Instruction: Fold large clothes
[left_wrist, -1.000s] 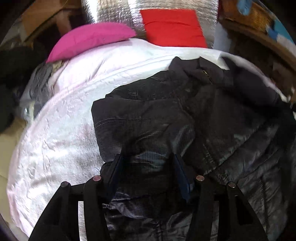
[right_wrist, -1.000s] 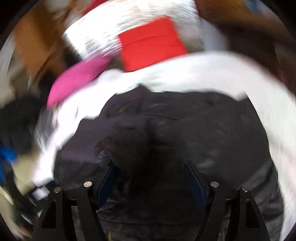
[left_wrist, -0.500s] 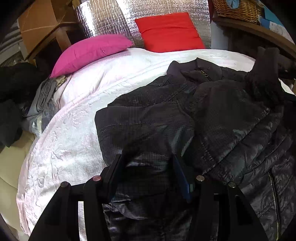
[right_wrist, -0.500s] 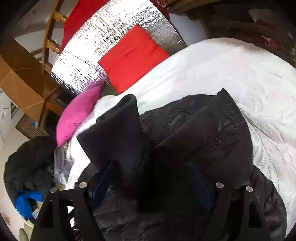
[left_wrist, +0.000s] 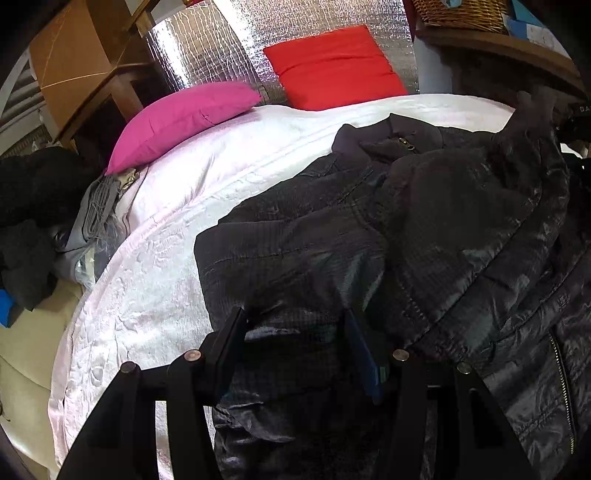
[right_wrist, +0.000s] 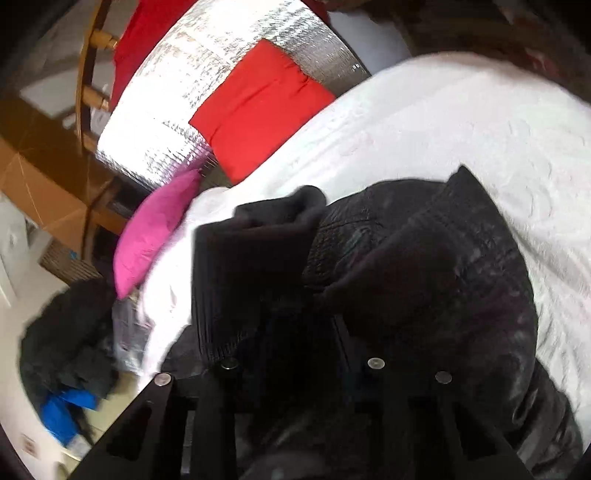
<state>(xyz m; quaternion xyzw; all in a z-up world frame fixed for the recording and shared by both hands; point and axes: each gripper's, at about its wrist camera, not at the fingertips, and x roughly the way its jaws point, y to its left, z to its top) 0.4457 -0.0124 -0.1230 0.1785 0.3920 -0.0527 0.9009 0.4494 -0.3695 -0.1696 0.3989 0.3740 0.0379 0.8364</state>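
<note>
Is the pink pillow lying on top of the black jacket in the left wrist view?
No, the pink pillow rests at the far left of the white bedspread, well apart from the black jacket.

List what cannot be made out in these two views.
- Right wrist view: right hand-held gripper fingertips, buried in the black jacket.
- Left wrist view: jacket's right side, cut by the edge.
- Right wrist view: floor clothes pile, blurred.
- Left wrist view: basket contents, cut off.
</note>
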